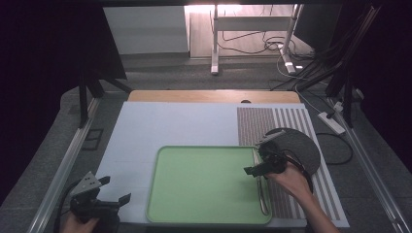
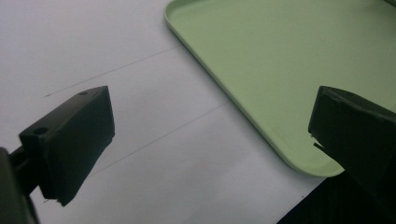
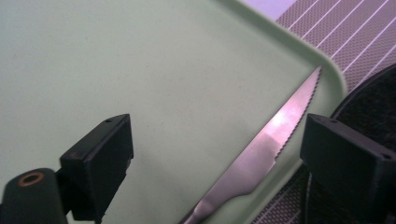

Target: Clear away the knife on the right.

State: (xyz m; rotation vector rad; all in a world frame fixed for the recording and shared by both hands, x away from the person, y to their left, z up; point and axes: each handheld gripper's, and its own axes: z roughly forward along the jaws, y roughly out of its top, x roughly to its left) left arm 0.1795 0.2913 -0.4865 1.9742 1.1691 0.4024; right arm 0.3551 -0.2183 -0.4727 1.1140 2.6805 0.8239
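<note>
A serrated steel knife [image 1: 264,199] lies flat along the right inside edge of a light green tray [image 1: 209,184]. My right gripper [image 1: 256,158] hovers over that edge. In the right gripper view its jaws stand open [image 3: 215,154], with the knife blade [image 3: 266,144] on the tray floor [image 3: 140,70] between and below them, touching neither pad. My left gripper [image 1: 115,190] rests at the near left over the white mat. It is open [image 2: 210,135] with nothing between its jaws, and the tray's near left corner [image 2: 280,56] sits just ahead of it.
A white foam mat [image 1: 160,126] covers the wooden table [image 1: 214,95]. A striped placemat [image 1: 257,121] lies right of the tray, with a dark round mat [image 1: 299,148] on it beside my right gripper. Cables and a power strip [image 1: 331,122] lie on the floor at the right.
</note>
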